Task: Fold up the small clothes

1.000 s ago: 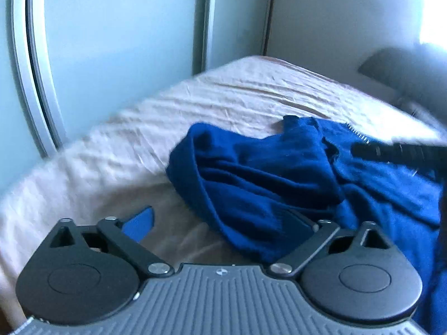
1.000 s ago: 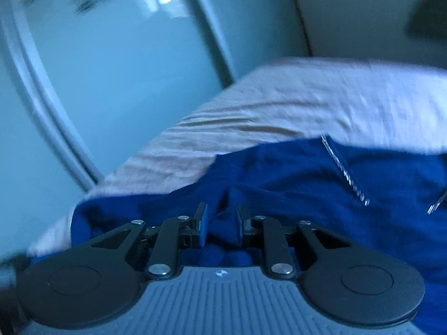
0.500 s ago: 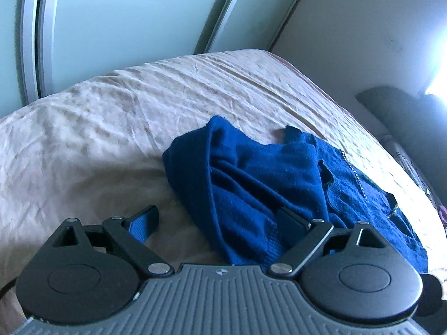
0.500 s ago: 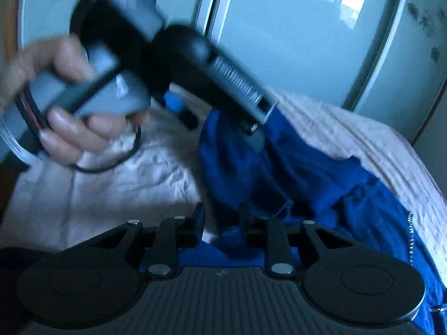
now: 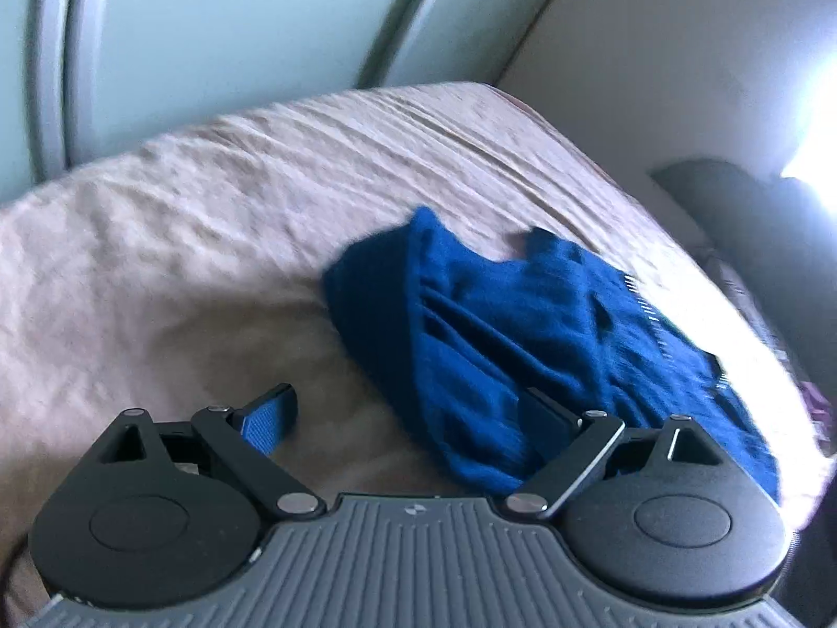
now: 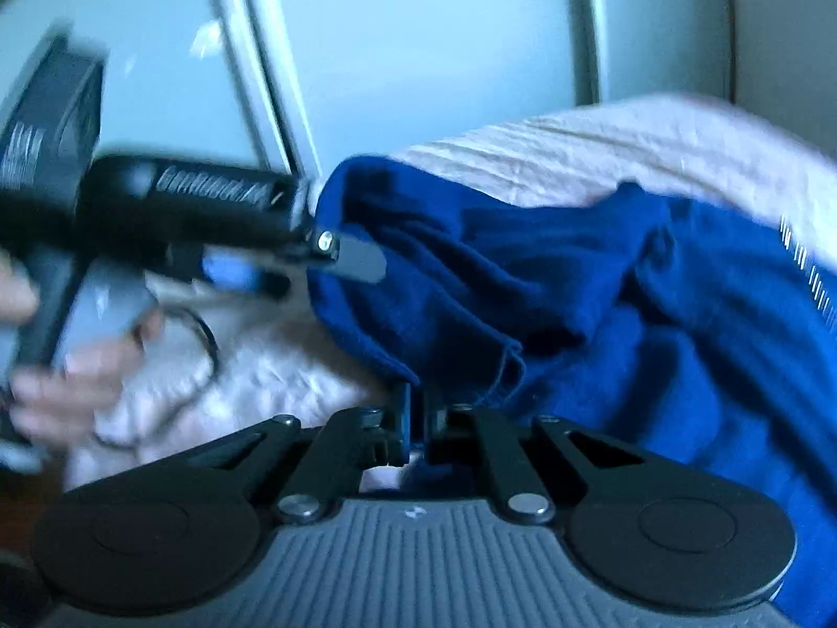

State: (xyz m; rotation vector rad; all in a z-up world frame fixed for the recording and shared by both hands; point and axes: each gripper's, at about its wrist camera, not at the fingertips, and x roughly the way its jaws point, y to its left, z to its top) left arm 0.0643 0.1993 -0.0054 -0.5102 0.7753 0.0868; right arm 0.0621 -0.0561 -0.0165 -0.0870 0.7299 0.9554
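Note:
A dark blue knit sweater [image 5: 502,345] with silvery neckline trim lies crumpled on a beige bedsheet [image 5: 183,272]. My left gripper [image 5: 408,408] is open wide. Its right finger lies against the sweater's near fold and its left finger, with a blue pad, hangs over bare sheet. In the right wrist view, one of the left gripper's [image 6: 298,272] fingertips [image 6: 361,261] touches the sweater's [image 6: 601,314] left fold. My right gripper [image 6: 416,418] sits at the near hem. Its jaws are closing to almost touching, with the hem's edge pinched between them.
Pale sliding wardrobe doors [image 5: 209,26] stand behind the bed, with a white wall [image 5: 680,52] to their right. A dark cushion [image 5: 743,209] lies at the bed's far right. A person's hand [image 6: 78,377] grips the left gripper's handle, with a thin cable looping beside it.
The right gripper's jaws have narrowed onto the sweater's hem. The left gripper stays open and has shifted a little along the sweater's fold. Both views are motion-blurred.

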